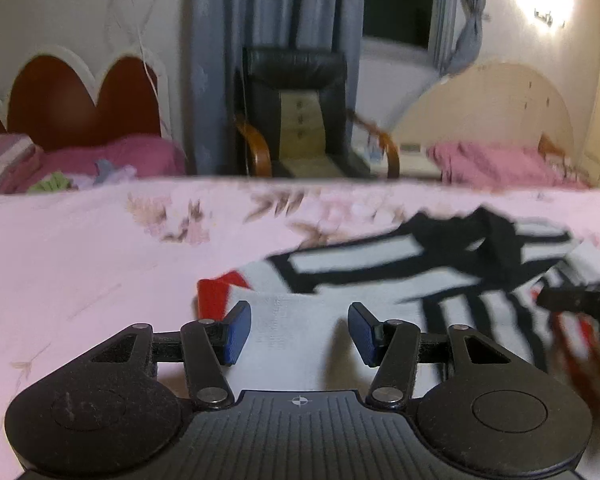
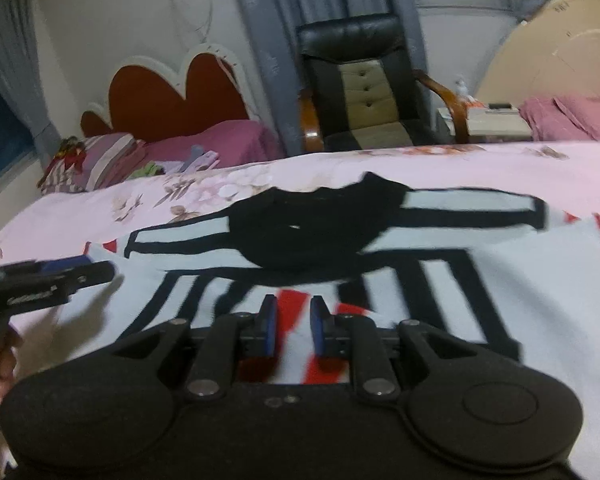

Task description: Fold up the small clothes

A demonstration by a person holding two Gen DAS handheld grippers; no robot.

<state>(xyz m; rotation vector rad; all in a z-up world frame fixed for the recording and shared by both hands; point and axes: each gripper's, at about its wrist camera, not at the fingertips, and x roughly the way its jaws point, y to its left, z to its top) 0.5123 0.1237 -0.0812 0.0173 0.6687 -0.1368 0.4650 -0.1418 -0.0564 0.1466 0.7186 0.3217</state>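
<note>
the white, black and red garment (image 2: 440, 248) lies flat on the pink bedspread (image 1: 80, 248), under both grippers; the left gripper (image 1: 299, 330) gapes empty, the right gripper (image 2: 293, 326) is nearly closed, gripping nothing; no legible writing.

Garment (image 1: 380, 264) was motion-blurred in left wrist view, its right side cut off by the frame edge. Right gripper (image 1: 572, 300) was seen only partly there. Whether fabric was pinched could not be told.
</note>
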